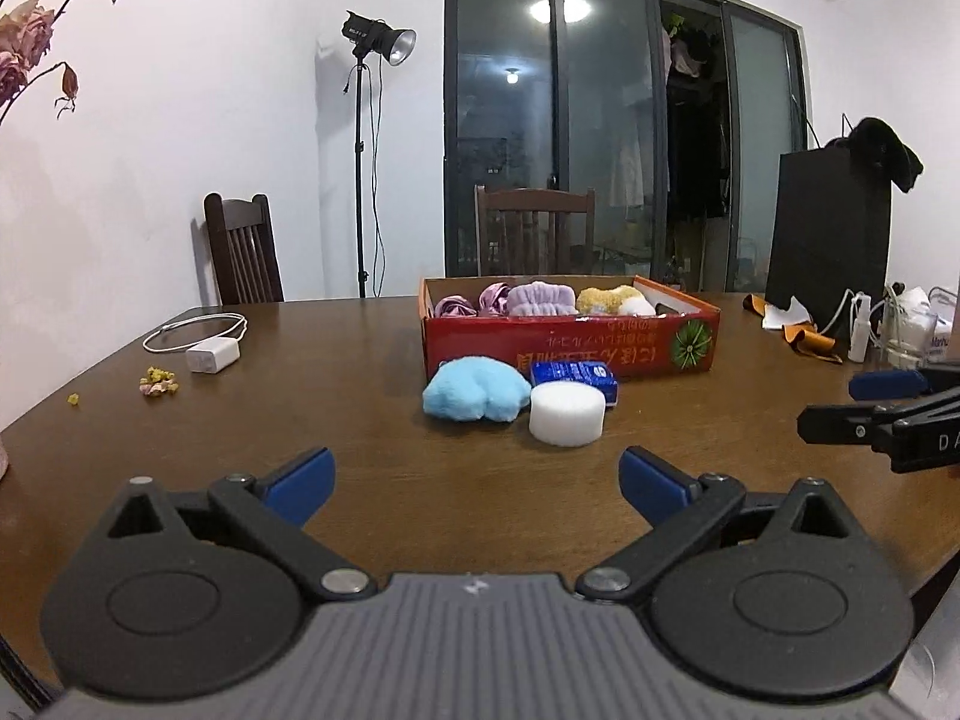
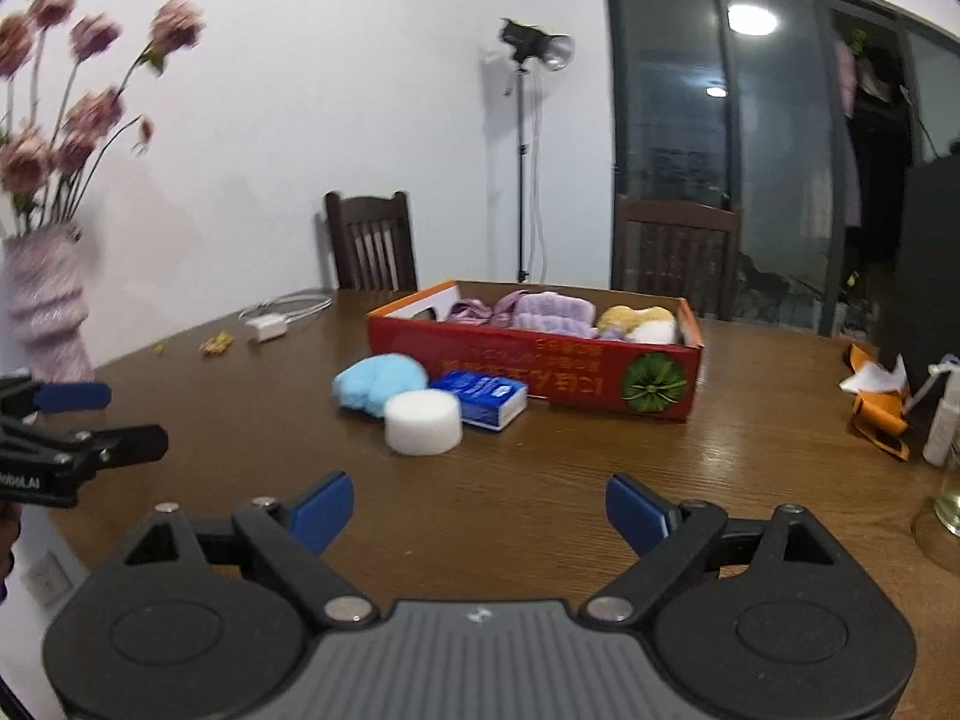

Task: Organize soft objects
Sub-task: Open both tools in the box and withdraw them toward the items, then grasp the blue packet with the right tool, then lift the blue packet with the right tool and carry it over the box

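Matching black grippers, blue pads

Left gripper (image 1: 477, 480) and right gripper (image 2: 479, 510): black linkage arms, silver pivot screws, ribbed grey housing

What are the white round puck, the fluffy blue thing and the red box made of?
The white puck looks like foam or sponge: matte, finely grainy, with soft edges. The blue thing seems to be plush fabric, fuzzy and lumpy. The red box appears to be printed cardboard, slightly glossy, with thin pale cut edges along its rim.

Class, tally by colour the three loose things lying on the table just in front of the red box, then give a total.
Light blue: 1, the plush toy
White: 1, the round sponge
Dark blue: 1, the tissue pack
Total: 3
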Tool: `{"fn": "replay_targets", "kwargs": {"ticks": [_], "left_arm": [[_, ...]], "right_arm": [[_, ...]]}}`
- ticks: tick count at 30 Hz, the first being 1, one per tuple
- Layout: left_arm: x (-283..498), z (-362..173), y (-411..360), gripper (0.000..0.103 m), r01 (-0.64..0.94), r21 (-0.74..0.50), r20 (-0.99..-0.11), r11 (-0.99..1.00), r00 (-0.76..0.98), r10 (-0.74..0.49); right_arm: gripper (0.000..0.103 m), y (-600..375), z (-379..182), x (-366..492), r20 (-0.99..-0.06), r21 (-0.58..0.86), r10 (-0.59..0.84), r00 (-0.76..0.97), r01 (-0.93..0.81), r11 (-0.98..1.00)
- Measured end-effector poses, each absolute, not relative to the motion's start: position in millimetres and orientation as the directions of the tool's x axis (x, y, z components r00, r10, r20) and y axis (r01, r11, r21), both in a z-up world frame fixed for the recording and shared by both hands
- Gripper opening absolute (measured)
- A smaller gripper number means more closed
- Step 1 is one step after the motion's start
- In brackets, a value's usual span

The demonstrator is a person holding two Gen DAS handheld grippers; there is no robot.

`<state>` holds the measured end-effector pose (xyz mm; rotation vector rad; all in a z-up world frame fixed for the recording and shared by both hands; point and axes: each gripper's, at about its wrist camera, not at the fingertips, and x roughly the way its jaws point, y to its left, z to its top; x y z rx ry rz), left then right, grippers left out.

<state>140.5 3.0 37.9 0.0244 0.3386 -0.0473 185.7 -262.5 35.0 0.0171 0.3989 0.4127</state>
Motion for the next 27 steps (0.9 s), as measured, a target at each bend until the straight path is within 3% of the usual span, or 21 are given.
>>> {"fn": "replay_targets", "kwargs": {"ticks": [7,12,15,17,19,23,27], "left_arm": [[179,26,14,0.103,0.065,-0.119,-0.402,0.991,0.909,-0.107],[221,31,16,0.101,0.109,-0.144,-0.399,0.984,0.903,-0.159],[262,36,14,0.077,0.155,-0.189,-0.407,0.970,0.886,-0.221],[295,40,12,0.054,0.198,-0.247,-0.434,0.949,0.853,-0.291],[334,41,6,0.042,0.231,-0.307,-0.495,0.923,0.790,-0.362],[387,37,-15,0.038,0.259,-0.264,-0.547,0.929,0.753,-0.365],[421,20,-22,0.037,0.222,-0.225,-0.617,0.949,0.721,-0.315]], "right_arm": [[0.089,-268,24,216,-0.410,0.158,0.397,0.821,-0.364,0.918],[0.077,-257,20,257,-0.441,0.231,0.434,0.786,-0.368,0.901],[0.071,-249,18,291,-0.453,0.283,0.454,0.767,-0.359,0.889],[0.063,-243,17,315,-0.454,0.307,0.464,0.761,-0.355,0.883],[0.057,-238,15,339,-0.455,0.346,0.481,0.749,-0.349,0.871],[0.041,-231,6,387,-0.472,0.447,0.534,0.702,-0.332,0.831],[0.036,-224,-4,421,-0.484,0.490,0.551,0.680,-0.311,0.814]]}}
